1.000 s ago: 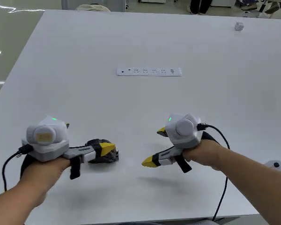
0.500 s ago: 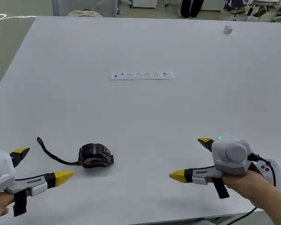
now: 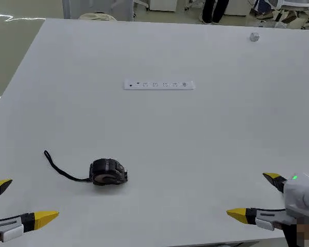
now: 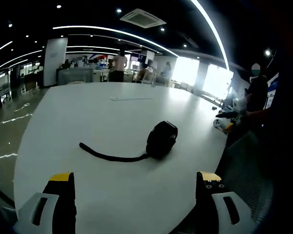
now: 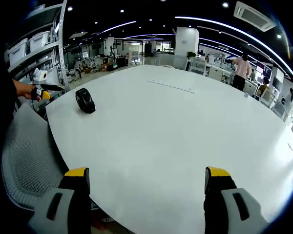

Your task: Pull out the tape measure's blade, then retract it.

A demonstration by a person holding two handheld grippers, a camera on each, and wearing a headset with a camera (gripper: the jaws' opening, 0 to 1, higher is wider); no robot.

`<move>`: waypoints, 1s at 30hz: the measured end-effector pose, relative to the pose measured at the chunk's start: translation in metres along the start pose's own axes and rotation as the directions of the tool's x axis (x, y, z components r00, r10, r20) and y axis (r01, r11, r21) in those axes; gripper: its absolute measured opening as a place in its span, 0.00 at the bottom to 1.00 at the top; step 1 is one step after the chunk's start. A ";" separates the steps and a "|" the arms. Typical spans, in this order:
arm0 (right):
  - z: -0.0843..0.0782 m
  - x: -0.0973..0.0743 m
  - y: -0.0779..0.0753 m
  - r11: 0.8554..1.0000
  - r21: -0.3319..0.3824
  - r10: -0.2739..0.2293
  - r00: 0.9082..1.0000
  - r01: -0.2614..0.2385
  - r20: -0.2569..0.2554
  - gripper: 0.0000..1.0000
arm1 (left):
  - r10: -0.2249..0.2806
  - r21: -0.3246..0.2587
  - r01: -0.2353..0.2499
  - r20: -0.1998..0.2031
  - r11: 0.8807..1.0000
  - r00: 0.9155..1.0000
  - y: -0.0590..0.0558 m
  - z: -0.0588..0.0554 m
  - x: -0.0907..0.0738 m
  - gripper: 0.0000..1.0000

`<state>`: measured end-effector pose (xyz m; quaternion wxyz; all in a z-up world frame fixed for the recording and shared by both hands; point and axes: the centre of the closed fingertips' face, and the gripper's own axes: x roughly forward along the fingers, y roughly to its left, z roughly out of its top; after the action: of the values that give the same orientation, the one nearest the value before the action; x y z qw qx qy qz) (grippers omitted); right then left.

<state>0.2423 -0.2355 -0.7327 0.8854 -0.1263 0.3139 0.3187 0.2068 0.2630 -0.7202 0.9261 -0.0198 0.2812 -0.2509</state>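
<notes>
Left gripper (image 3: pixel 27 199): fingers (image 4: pixel 62 185) spread wide, gripping nothing, hovering low over the near edge of the desk (image 3: pixel 206 134). Right gripper (image 3: pixel 250 194): fingers (image 5: pixel 78 178) likewise wide apart and empty, yellow-tipped, also at the near edge, well apart from the left pair.

Tape measure (image 3: pixel 108 172): black, round-cased, resting on the desk ahead of the left fingers and a little toward the right pair, touching neither. Sits nearer the left fingers than the right ones. In the left gripper view, lies beyond the gap between the fingers, slightly toward the right-hand one. In the right gripper view, appears small and far off to the left of the fingers, close to the desk edge, with the left gripper held in a hand just beyond it.

Strap (image 3: pixel 62 167): thin and black, trailing from the case across the desk on the side away from the right fingers, ending ahead of the left pair. Lies slack and flat.

Power strip (image 3: pixel 159 85): white and long, lying well beyond the tape measure, far ahead of both pairs of fingers and roughly midway between them.

Small pale object (image 3: pixel 254 37): farther still, far ahead of the right fingers, too small to identify.
</notes>
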 end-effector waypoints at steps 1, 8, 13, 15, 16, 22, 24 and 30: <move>-0.002 -0.002 -0.001 1.000 0.006 -0.005 1.000 0.005 0.001 1.00 | -0.002 0.006 0.002 -0.004 1.000 1.000 -0.001 -0.001 -0.001 1.00; -0.004 -0.014 -0.007 1.000 0.013 -0.025 1.000 0.025 0.010 1.00 | 0.005 0.003 -0.005 0.018 1.000 1.000 0.003 0.009 -0.011 1.00; -0.007 -0.011 -0.005 1.000 0.009 -0.023 1.000 0.023 0.003 1.00 | -0.001 0.024 0.001 0.015 1.000 1.000 0.005 0.011 -0.014 1.00; -0.010 -0.009 -0.004 1.000 0.003 -0.018 1.000 0.018 -0.008 1.00 | 0.002 0.008 -0.002 0.025 1.000 1.000 0.007 0.012 -0.017 1.00; -0.011 -0.009 -0.004 1.000 -0.004 -0.019 1.000 0.019 -0.014 1.00 | 0.003 0.000 -0.003 0.031 1.000 1.000 0.008 0.013 -0.017 1.00; -0.010 -0.013 -0.007 1.000 -0.001 -0.026 1.000 0.026 -0.009 1.00 | -0.009 -0.013 0.010 0.031 1.000 0.999 0.007 0.011 -0.018 1.00; -0.010 -0.015 -0.008 1.000 0.002 -0.029 1.000 0.029 -0.006 1.00 | -0.005 -0.015 0.005 0.034 1.000 0.999 0.008 0.011 -0.019 1.00; -0.011 -0.017 -0.007 0.999 0.018 -0.032 0.999 0.032 -0.004 1.00 | -0.007 -0.027 0.008 0.019 1.000 1.000 0.006 0.006 -0.019 1.00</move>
<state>0.2309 -0.2538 -0.7303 0.8909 -0.1238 0.3164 0.3013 0.1993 0.2766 -0.7069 0.9273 -0.0355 0.2758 -0.2504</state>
